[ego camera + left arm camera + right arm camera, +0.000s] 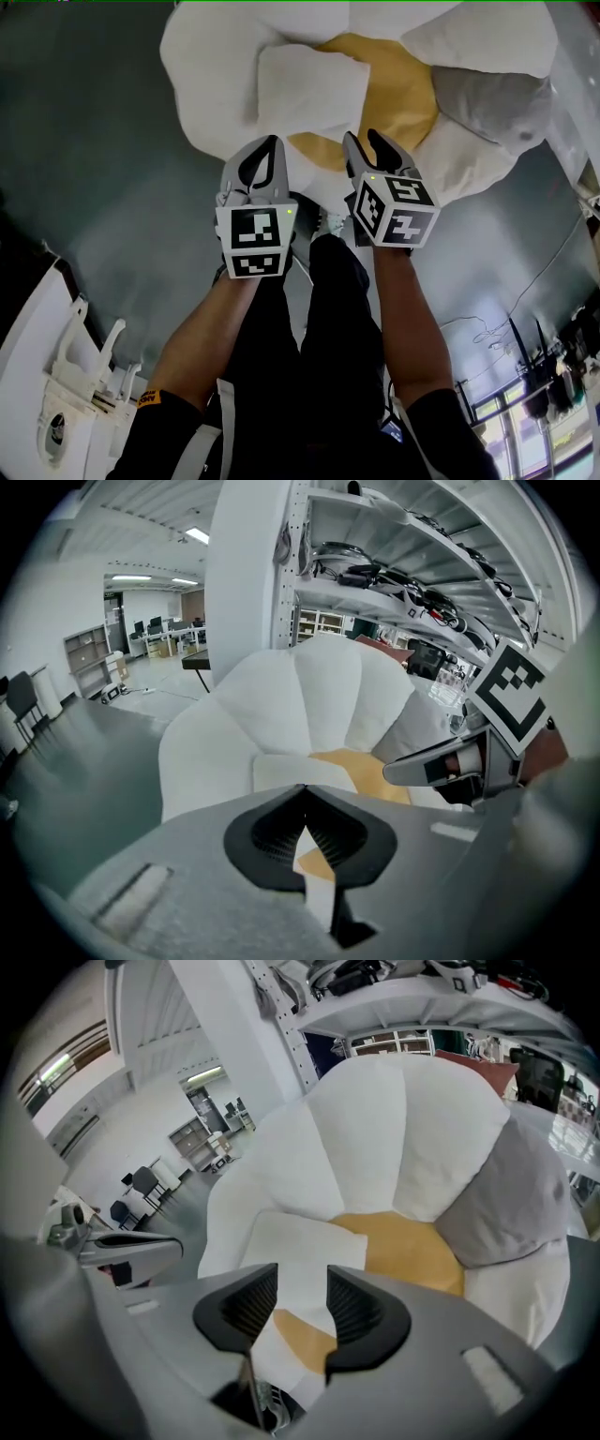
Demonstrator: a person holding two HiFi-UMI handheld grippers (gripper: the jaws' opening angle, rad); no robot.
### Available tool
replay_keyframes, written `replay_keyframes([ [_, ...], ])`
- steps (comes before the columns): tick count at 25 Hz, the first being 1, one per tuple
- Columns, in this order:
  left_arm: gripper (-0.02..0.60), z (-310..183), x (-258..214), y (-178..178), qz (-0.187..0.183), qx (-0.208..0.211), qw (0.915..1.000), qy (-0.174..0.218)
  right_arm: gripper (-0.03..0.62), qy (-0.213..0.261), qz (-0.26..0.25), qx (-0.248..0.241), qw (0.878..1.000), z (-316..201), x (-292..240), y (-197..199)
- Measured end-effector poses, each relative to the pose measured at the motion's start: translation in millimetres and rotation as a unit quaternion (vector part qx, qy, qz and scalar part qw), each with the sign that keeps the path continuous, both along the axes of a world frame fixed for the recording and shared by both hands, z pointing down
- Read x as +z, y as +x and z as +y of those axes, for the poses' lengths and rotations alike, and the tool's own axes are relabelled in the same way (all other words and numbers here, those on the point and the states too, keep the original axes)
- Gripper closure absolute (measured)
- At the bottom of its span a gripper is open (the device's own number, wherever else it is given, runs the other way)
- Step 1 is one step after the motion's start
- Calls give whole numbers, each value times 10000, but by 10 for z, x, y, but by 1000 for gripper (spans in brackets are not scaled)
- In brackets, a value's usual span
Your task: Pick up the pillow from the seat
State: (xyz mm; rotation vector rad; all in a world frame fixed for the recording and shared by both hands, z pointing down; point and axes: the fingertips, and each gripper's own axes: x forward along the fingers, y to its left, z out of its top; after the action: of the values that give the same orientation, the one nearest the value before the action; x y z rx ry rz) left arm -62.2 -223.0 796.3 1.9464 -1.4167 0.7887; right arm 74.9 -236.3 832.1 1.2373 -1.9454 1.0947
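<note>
Hovering parted and empty, the right gripper should straddle the near edge of the white pillow; the left gripper is pinched shut, seemingly on nothing.

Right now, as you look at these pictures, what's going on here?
A person holds two grippers out over a flower-shaped seat with white petals and a yellow centre. A white pillow lies on the seat, with a grey pillow beside it. The left gripper has its jaws together and empty. The right gripper has its jaws apart, lined up toward the white pillow. Neither touches it yet.
</note>
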Motion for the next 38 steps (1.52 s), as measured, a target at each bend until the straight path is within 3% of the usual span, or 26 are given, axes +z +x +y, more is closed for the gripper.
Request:
replay_keyframes([
  [22,580,-298,732,-24,-264,78,9996,-15,355,-541,138,-60,9984,-138,1117,33],
  [33,579,-344,916,-99,-306,89,9995,-85,356,-682,155,-72,9975,-126,1372,-27],
  [38,578,-373,963,-128,-298,39,9995,-124,391,-745,114,-127,9971,-141,1439,-79],
])
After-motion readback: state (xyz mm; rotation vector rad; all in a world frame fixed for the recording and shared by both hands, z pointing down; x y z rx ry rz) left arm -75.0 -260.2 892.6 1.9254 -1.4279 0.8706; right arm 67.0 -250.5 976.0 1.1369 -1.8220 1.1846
